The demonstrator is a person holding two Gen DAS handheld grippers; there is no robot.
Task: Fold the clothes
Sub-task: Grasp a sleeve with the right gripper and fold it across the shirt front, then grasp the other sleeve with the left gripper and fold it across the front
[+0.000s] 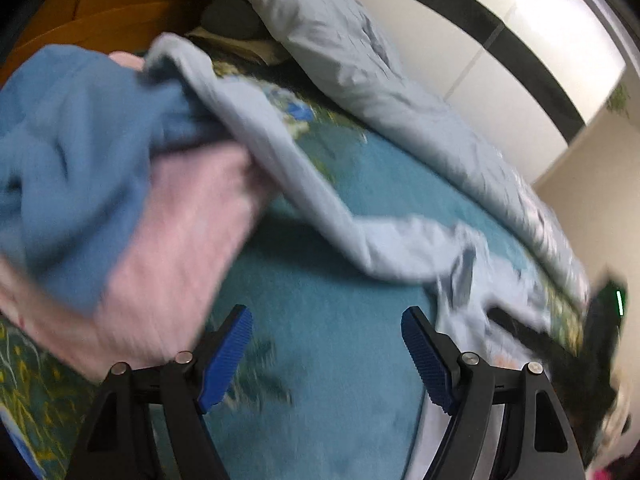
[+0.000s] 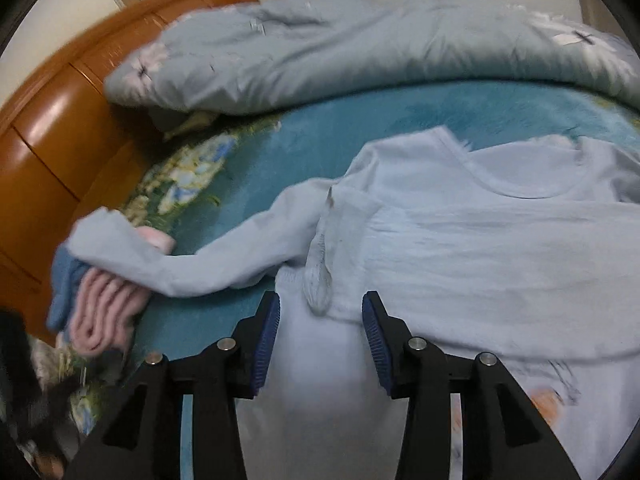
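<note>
We're looking at a home bedroom: a teal floral bedspread (image 2: 332,120) is covering the bed, a rumpled quilt (image 2: 320,56) is lying against a wooden headboard (image 2: 52,128).

No readable text, label, brand or number shows in either view; motion blur smears the print on the light-blue shirt (image 2: 460,248).

1. Both views are pretty dim indoor light with a cool cast, nothing harsh.
2. Glare shows on the glossy orange wooden headboard (image 2: 52,120) and the bright white wall panel (image 1: 560,12).
3. Motion blur smears the pink and blue folded clothes pile (image 1: 120,208).
4. Fisheye bends everything; corners go black.
5. Soft shadow sits under the pale blue long-sleeved shirt (image 2: 460,248).
</note>
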